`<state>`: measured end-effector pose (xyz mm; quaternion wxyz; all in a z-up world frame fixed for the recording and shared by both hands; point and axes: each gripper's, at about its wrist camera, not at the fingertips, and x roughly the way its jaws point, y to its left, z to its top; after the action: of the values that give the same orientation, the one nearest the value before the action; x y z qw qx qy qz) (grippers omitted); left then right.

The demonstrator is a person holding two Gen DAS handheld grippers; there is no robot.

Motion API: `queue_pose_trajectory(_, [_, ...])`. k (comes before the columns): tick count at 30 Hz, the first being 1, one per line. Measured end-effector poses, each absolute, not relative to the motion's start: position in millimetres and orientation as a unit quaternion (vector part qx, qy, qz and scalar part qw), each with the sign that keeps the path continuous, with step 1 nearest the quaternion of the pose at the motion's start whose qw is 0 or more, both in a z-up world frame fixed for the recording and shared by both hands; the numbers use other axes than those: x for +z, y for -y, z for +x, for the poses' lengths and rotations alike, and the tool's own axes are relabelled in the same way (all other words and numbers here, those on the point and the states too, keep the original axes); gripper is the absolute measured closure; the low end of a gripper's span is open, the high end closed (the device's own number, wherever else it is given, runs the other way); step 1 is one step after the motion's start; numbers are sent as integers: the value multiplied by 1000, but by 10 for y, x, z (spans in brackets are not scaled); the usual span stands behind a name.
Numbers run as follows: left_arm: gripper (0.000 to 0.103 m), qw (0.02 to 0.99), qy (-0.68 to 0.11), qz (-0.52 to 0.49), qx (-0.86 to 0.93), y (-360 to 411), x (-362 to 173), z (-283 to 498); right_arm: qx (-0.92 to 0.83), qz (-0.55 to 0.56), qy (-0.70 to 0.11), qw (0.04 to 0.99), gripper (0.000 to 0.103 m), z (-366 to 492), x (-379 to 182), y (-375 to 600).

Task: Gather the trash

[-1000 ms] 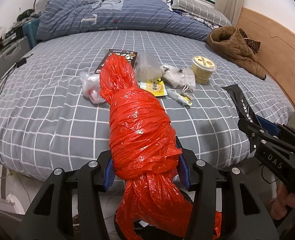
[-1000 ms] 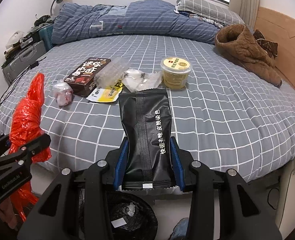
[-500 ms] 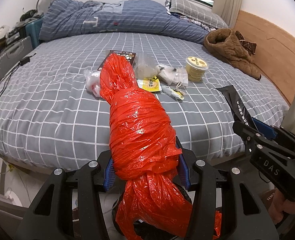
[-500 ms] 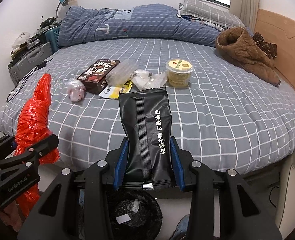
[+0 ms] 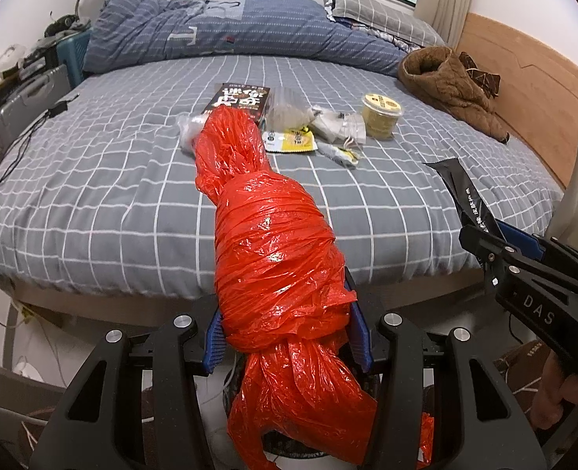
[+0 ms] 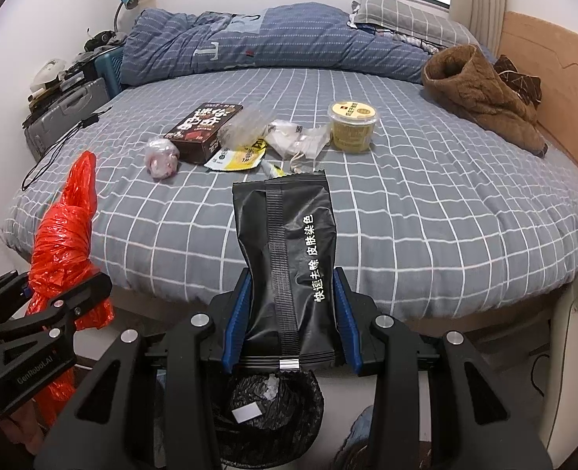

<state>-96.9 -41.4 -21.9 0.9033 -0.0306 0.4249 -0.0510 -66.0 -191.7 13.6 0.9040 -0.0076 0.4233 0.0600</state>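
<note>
Nearest to us, the left gripper (image 5: 287,337) is pinching a twisted red plastic bag (image 5: 277,258) between its blue pads, the bag's knotted tail hanging below the jaws and its long end rising ahead of them. The right gripper (image 6: 290,317) is pinching a black sachet (image 6: 289,243) with white lettering, which is standing upright between its pads. Directly beneath the sachet we are seeing a bin lined with a black bag (image 6: 269,407), holding scraps of white paper. Both grippers are hovering short of the bed's (image 6: 426,203) near edge, the red bag to the left of the sachet. Farther on, near the middle of the bed, the rest of the litter is lying in a loose cluster: a crumpled pinkish wad (image 6: 162,156), a dark box (image 6: 204,129), a clear plastic tray (image 6: 245,123), a yellow wrapper (image 6: 236,156), white crumpled packaging (image 6: 296,139) and a yellow lidded tub (image 6: 352,125). At the bed's far side, a blue quilt (image 6: 257,47) and a brown jacket (image 6: 481,98) are lying.
</note>
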Motion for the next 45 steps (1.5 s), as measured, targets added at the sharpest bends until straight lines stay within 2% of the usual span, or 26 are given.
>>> queue_pose_trajectory(26, [54, 881, -467, -27, -64, 570, -409, -1438, 55, -7, -457, 888, 64, -1164, -63, 2029])
queue_pose_trajectory(45, [55, 853, -515, -34, -75, 661, -910, -1519, 54, -11, -503, 862, 64, -1342, -506, 2018])
